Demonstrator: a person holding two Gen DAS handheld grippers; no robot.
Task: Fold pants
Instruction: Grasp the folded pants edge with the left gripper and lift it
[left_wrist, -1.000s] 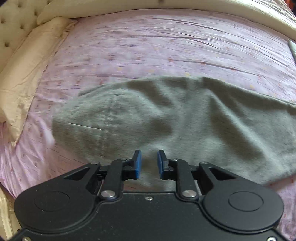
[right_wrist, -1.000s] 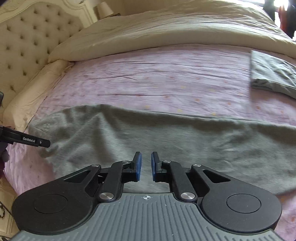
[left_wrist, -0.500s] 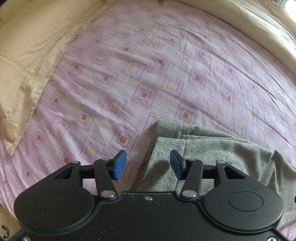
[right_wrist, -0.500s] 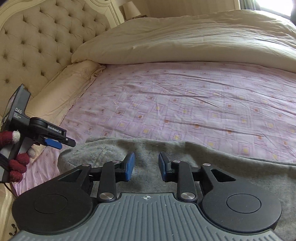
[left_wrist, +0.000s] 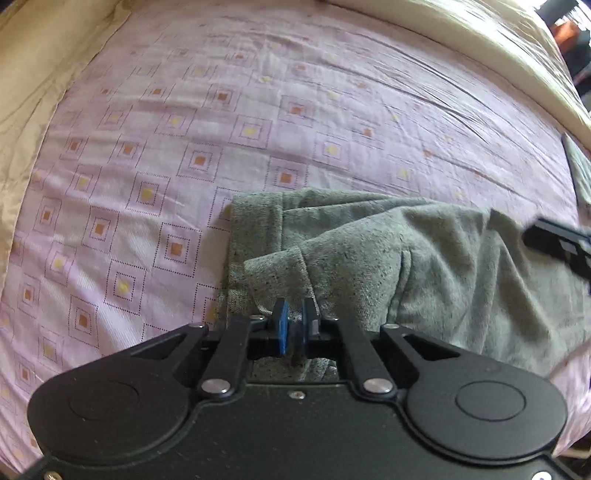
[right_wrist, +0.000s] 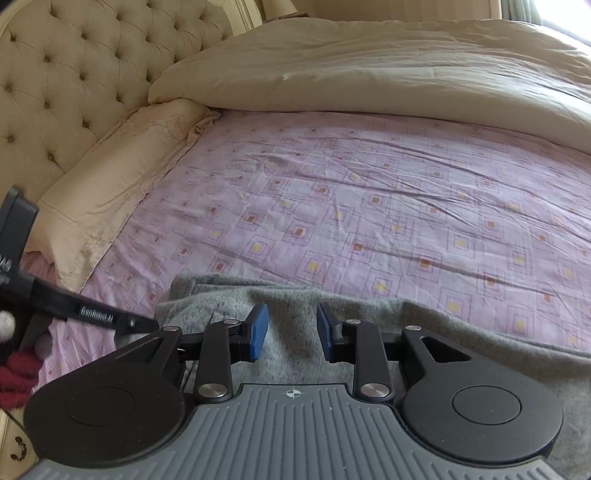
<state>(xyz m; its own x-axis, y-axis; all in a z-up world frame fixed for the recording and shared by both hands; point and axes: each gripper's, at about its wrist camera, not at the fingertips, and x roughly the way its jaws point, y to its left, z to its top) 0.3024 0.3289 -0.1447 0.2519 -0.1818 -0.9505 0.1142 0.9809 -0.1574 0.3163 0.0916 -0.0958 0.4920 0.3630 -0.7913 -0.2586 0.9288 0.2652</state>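
Wide lilac bedsheet with little square prints (right_wrist: 369, 206) under me. Grey fleecy pants (left_wrist: 424, 266) lie rumpled along its near edge. My left claw (left_wrist: 294, 325) has just snapped closed, pinching a fold of their fabric. My right claw (right_wrist: 291, 328) hangs over them, fingers parted, gripping nothing.

Tufted cream headboard (right_wrist: 74, 92) behind a bed in lilac patterned sheet (right_wrist: 369, 206).
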